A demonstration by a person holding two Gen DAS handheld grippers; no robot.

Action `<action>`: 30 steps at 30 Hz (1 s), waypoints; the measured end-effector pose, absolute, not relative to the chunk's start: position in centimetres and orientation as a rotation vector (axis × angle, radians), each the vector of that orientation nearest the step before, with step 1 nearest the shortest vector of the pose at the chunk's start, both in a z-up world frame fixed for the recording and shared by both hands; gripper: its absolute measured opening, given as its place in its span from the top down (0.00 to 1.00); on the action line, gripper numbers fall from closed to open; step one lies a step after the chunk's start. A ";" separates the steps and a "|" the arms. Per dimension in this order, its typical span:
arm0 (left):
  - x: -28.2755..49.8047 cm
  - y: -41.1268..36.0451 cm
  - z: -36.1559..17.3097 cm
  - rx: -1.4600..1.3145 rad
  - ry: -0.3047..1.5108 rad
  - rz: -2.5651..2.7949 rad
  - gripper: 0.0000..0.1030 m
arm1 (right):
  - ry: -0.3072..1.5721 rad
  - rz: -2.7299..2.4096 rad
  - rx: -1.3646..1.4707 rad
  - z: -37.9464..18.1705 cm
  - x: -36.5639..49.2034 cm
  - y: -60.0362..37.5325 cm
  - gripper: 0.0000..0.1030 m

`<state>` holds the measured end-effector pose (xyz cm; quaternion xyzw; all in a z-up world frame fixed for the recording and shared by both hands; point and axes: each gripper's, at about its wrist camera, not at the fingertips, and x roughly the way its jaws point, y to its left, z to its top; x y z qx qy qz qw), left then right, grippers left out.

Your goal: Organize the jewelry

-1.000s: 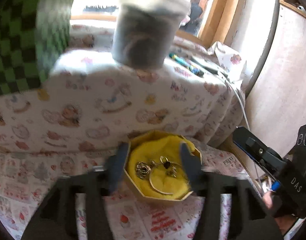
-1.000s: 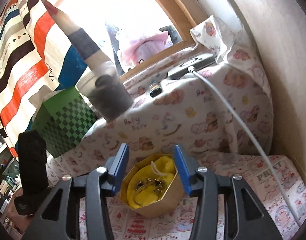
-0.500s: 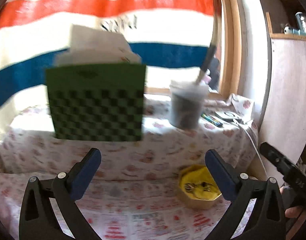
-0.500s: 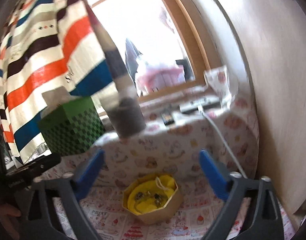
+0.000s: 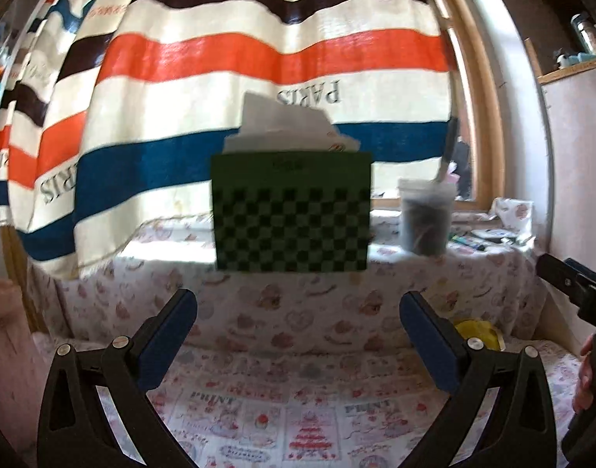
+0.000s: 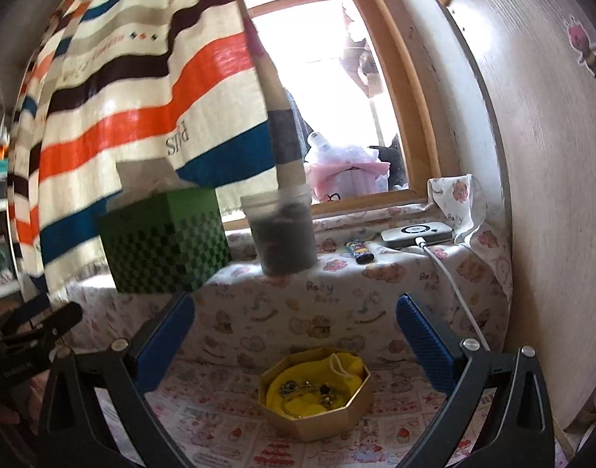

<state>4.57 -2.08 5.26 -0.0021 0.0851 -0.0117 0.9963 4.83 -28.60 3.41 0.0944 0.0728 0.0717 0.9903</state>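
While both sets of fingers (image 6: 294,335) gape empty, having just opened, octagonal jewelry box (image 6: 317,397) sits upright, mouth up.

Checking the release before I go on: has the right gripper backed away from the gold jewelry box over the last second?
Yes. The right gripper has pulled back, its jaws just opened wide and empty; the gold jewelry box, earlier between its fingertips, now sits below them.

In the left wrist view, the yellow-lined jewelry box (image 5: 478,334) at lower right is mostly hidden behind a gripper finger. A hand (image 5: 588,374) is cut off by the right edge. In the right wrist view, the jewelry pieces (image 6: 307,390) are too small to identify.
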 end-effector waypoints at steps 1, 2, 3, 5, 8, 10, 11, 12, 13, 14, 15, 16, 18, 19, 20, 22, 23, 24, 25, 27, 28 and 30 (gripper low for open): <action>4.8 -1.9 4.7 -0.008 0.178 -0.018 0.00 | 0.157 0.146 0.181 3.0 5.0 -28.3 0.00; 4.9 -1.6 4.3 -0.013 0.186 -0.015 0.00 | 0.168 0.150 0.176 2.7 5.2 -28.0 0.00; 5.1 -1.4 3.9 -0.018 0.194 -0.011 0.00 | 0.177 0.154 0.172 2.4 5.3 -27.8 0.00; 5.4 -1.2 3.2 -0.021 0.202 -0.001 0.00 | 0.189 0.154 0.167 1.8 5.6 -27.5 0.00; 5.8 -1.3 2.6 -0.006 0.216 0.000 0.00 | 0.205 0.154 0.145 1.2 6.0 -27.1 0.00; 5.8 -1.1 2.2 -0.010 0.222 -0.014 0.00 | 0.211 0.152 0.125 0.8 6.1 -26.9 0.00; 5.8 -1.0 2.0 -0.011 0.226 -0.018 0.00 | 0.218 0.151 0.117 0.6 6.2 -26.8 0.00; 5.8 -1.0 1.8 -0.007 0.230 -0.014 0.00 | 0.221 0.149 0.113 0.4 6.1 -26.8 0.00; 5.8 -1.0 1.6 -0.001 0.237 -0.006 0.00 | 0.231 0.151 0.111 0.4 6.2 -26.8 0.00; 6.0 -1.0 1.5 -0.006 0.248 -0.005 0.00 | 0.229 0.152 0.113 0.4 6.2 -26.8 0.00; 6.1 -0.8 1.4 -0.013 0.254 -0.007 0.00 | 0.228 0.147 0.112 0.4 6.2 -26.8 0.00; 6.2 -0.8 1.4 -0.018 0.258 -0.002 0.00 | 0.229 0.136 0.107 0.4 6.2 -26.8 0.00; 6.5 -0.7 1.1 -0.014 0.276 0.016 0.00 | 0.247 0.093 0.081 0.3 6.5 -26.4 0.00; 7.0 -0.8 0.9 -0.008 0.304 0.030 0.00 | 0.260 0.072 0.068 0.2 6.7 -26.2 0.00; 7.2 -0.8 0.8 -0.005 0.318 0.041 0.00 | 0.281 0.058 0.057 0.1 7.0 -26.1 0.00; 6.9 -0.7 0.9 -0.010 0.302 0.044 0.00 | 0.311 0.065 0.053 -0.1 7.6 -26.0 0.00; 6.9 -0.8 0.9 -0.009 0.302 0.042 0.00 | 0.315 0.061 0.045 -0.2 7.6 -25.9 0.00; 7.0 -0.8 0.8 -0.007 0.310 0.039 0.00 | 0.311 0.066 0.039 -0.1 7.5 -25.8 0.00; 7.2 -0.8 0.8 -0.006 0.318 0.037 0.00 | 0.305 0.075 0.037 -0.1 7.4 -25.8 0.00; 7.1 -0.7 0.8 -0.010 0.311 0.038 0.00 | 0.306 0.072 0.038 -0.1 7.3 -25.8 0.00; 6.9 -0.7 0.8 -0.012 0.305 0.041 0.00 | 0.311 0.071 0.042 -0.1 7.4 -25.9 0.00; 7.0 -0.6 0.9 -0.016 0.306 0.047 0.00 | 0.313 0.071 0.049 -0.2 7.5 -26.0 0.00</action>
